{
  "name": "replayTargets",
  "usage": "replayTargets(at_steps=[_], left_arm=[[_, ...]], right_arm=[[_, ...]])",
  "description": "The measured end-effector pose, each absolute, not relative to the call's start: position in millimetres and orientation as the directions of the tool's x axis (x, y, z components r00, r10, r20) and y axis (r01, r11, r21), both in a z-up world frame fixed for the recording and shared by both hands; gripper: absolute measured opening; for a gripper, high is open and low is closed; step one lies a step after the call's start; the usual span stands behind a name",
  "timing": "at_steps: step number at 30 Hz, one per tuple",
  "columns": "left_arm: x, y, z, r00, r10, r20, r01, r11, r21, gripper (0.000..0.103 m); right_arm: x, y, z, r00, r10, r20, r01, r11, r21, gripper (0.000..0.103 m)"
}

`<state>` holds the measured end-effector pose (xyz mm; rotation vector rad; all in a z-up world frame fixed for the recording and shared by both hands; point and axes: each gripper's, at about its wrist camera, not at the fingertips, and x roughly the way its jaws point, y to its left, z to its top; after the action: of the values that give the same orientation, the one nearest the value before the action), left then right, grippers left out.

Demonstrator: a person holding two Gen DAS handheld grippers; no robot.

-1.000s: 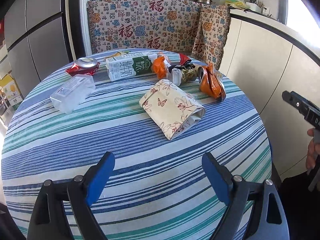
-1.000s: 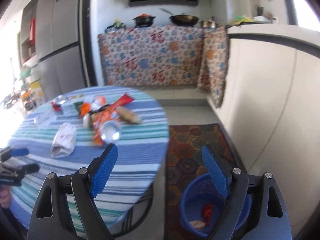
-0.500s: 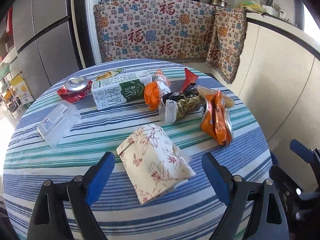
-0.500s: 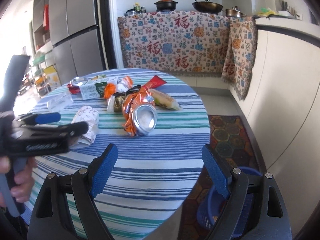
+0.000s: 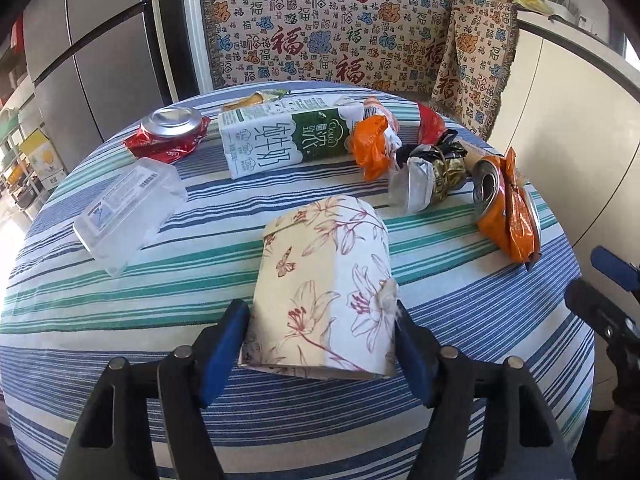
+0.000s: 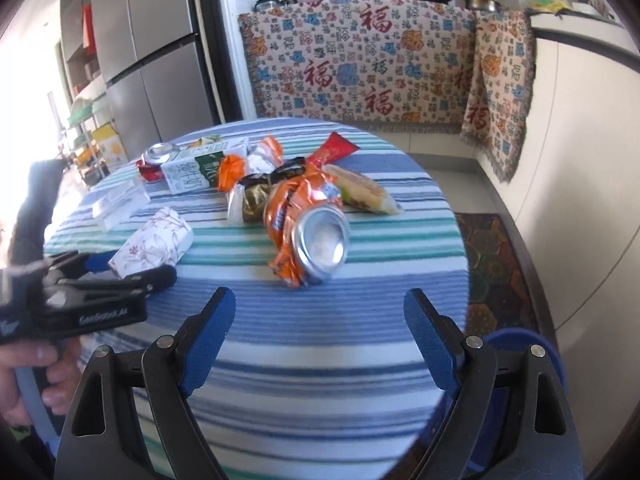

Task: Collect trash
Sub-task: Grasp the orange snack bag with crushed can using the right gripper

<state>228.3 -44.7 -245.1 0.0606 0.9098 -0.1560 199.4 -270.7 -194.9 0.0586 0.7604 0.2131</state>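
A floral tissue pack (image 5: pixel 328 280) lies on the striped round table (image 5: pixel 200 280). My left gripper (image 5: pixel 320 340) is open with its blue pads on either side of the pack's near end, touching or nearly so. The pack also shows in the right wrist view (image 6: pixel 154 242). My right gripper (image 6: pixel 318 328) is open and empty above the table's near edge, facing a crushed orange can (image 6: pixel 316 236). Other trash on the table: a milk carton (image 5: pixel 288 140), a crushed red can (image 5: pixel 170 132), a clear plastic box (image 5: pixel 128 208), wrappers (image 5: pixel 428 172).
A blue bin (image 6: pixel 516 360) stands on the floor right of the table, behind my right gripper. A patterned cloth (image 5: pixel 340 32) covers the counter behind the table. A fridge (image 5: pixel 92 52) stands at the back left. A rug (image 6: pixel 496 264) lies on the floor.
My left gripper has moved forward onto the tissue pack, so the pack now sits between its pads. My right gripper has swung from the bin toward the table and the orange can.
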Motion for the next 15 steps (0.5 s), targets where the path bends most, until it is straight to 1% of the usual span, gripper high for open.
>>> replayTargets(at_steps=[2,4,7,12,15], left_arm=[[227,-40,-245,0.605,-0.127,-0.786,0.176,0.984,-0.024,0.07],[226,-38,-245,0.604,-0.136,-0.785,0.188,0.982,-0.025,0.069],[225,-38,-243,0.603,-0.144,-0.785,0.197,0.98,-0.028,0.069],[227,-35,-243,0.604,-0.147,-0.784,0.192,0.981,-0.037,0.069],[227,-36,-243,0.603,-0.143,-0.785,0.197,0.98,-0.027,0.069]], right_arm=[[213,-267,-199,0.691,0.214,-0.69,-0.143,0.977,0.16,0.087],[225,-263,-203,0.68,0.21,-0.702,-0.12,0.977,0.176,0.084],[238,-252,-202,0.683,0.212,-0.699,-0.102,0.975,0.196,0.084],[256,-239,-205,0.68,0.131,-0.721,-0.003,0.984,0.176,0.084],[265,-239,-209,0.675,0.109,-0.73,0.038,0.983,0.182,0.084]])
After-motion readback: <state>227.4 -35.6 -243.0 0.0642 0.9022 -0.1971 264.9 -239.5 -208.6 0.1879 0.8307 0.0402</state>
